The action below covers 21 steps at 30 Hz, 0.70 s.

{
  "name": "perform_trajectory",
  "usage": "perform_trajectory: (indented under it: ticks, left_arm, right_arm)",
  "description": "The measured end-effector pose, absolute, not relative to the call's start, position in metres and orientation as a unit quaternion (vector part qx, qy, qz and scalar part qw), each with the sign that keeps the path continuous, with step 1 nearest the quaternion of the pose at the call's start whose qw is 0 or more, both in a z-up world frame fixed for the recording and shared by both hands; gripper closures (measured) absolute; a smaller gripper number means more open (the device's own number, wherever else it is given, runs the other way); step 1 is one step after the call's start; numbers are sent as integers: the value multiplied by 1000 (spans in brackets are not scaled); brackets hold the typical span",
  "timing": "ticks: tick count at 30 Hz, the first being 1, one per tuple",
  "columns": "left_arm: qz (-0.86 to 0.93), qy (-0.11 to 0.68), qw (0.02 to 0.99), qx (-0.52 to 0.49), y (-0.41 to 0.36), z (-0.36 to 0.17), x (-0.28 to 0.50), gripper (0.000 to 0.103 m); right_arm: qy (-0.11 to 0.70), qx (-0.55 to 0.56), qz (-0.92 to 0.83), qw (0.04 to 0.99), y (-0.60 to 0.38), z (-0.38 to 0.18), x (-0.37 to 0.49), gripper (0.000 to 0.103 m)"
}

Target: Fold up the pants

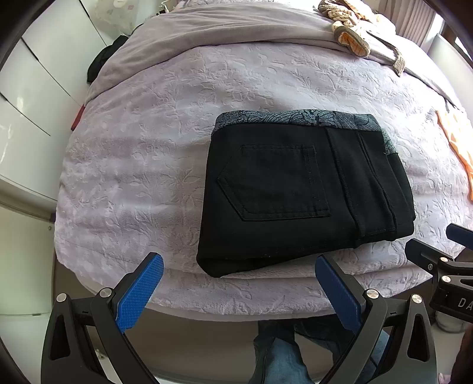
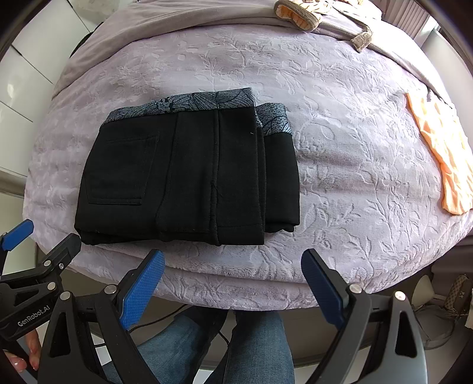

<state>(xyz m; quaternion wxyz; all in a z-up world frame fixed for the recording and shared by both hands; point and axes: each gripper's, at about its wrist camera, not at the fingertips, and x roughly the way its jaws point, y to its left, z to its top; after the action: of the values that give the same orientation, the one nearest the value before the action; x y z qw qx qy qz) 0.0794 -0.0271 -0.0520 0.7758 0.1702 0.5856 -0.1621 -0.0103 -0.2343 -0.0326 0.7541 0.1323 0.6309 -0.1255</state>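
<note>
— While we hold both tools back off the near edge of the bed point(image 1: 142, 124), what do we have in front of us?

— We have the black pants point(image 1: 295, 189) folded into a compact stack, lying flat on the mauve embossed bedspread close to the near edge, roughly midway along it. Our left gripper point(image 1: 239, 292) hangs just off that edge with its blue pads spread wide and nothing between them.

— And our right gripper point(image 2: 233, 283)?

— We see the same: blue pads wide apart, empty, hovering off the near edge and clear of the cloth. Neither tool touches the pants.

— How does the stack lie?

— We see the patterned grey waistband point(image 2: 195, 103) turned toward the far edge of the bed, and a back pocket point(image 1: 275, 180) facing up on the top layer. From the right wrist view a lower layer sticks out a little past the top one on the right side, with its own strip of patterned band showing.

— What else do we share the bed with?

— We see an orange cloth point(image 2: 440, 153) lying near the right edge, well apart from the pants, and a beige and orange bundle point(image 1: 346, 26) at the far edge on a smoother grey blanket point(image 1: 207, 32). White cabinets point(image 1: 35, 97) stand off the left edge.

— And below us?

— We see our own legs in blue jeans point(image 2: 251, 345) under the grippers, and fingers point(image 2: 26, 351) wrapped on the left tool's handle.
</note>
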Motion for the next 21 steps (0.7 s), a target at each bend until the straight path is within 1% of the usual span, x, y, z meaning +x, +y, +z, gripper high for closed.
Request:
perform_trajectory:
  ticks: [21]
  left_arm:
    - [-168, 587, 773, 173, -27, -53, 84, 0]
  right_arm:
    - [634, 138, -126, 751, -233, -34, -7, 8]
